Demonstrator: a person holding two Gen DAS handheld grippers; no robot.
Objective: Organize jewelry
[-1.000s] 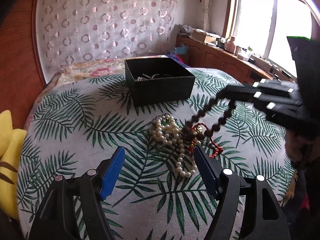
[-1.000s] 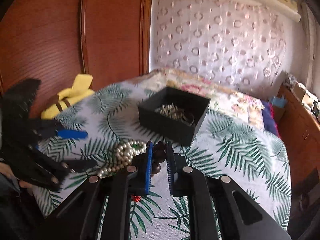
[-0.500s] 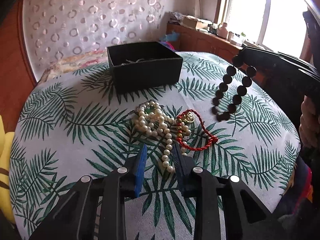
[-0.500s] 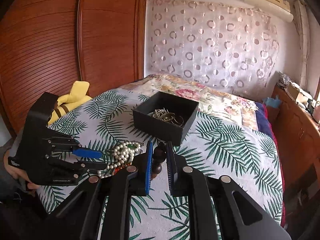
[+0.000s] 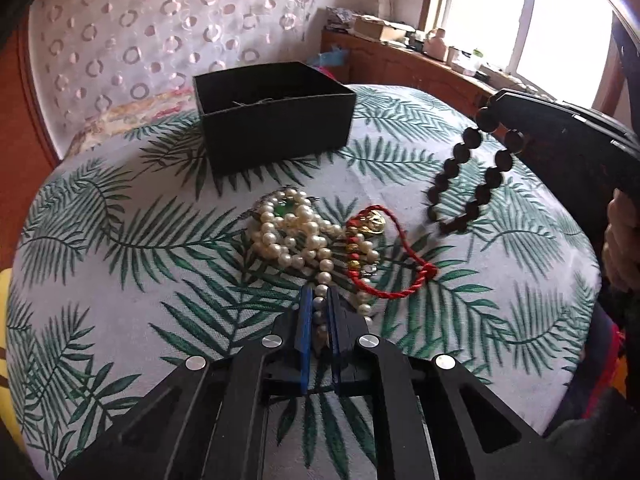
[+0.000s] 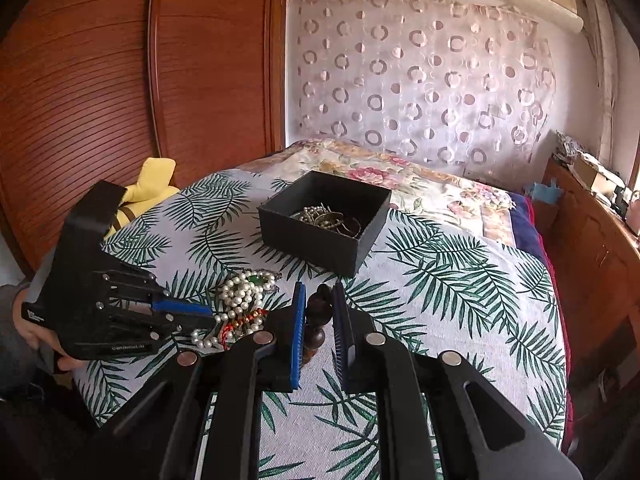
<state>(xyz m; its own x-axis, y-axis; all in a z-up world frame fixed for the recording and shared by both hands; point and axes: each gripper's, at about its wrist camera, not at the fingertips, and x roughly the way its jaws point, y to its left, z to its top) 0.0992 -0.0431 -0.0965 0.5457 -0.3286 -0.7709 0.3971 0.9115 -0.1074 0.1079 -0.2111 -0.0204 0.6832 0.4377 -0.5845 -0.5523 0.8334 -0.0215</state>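
A pearl necklace (image 5: 294, 232) lies heaped on the leaf-print cloth beside a red cord bracelet (image 5: 384, 256) with gold beads. My left gripper (image 5: 317, 300) is shut on the near end of the pearl strand; it also shows in the right wrist view (image 6: 208, 316). My right gripper (image 6: 318, 296) is shut on a dark wooden bead bracelet (image 6: 316, 320), which hangs in the air above the cloth in the left wrist view (image 5: 468, 176). A black open box (image 6: 326, 220) with metal jewelry inside stands farther back; it also shows in the left wrist view (image 5: 274, 114).
A yellow cushion (image 6: 150, 184) lies at the cloth's left edge by the wooden wardrobe (image 6: 120, 80). A floral bedspread (image 6: 400, 176) lies behind the box. A wooden cabinet (image 6: 592, 232) with clutter stands on the right under the window (image 5: 500, 12).
My left gripper moved in and closed on the pearl strand's end. My right gripper lifted the dark bead bracelet off the pile and carried it up and to the right.
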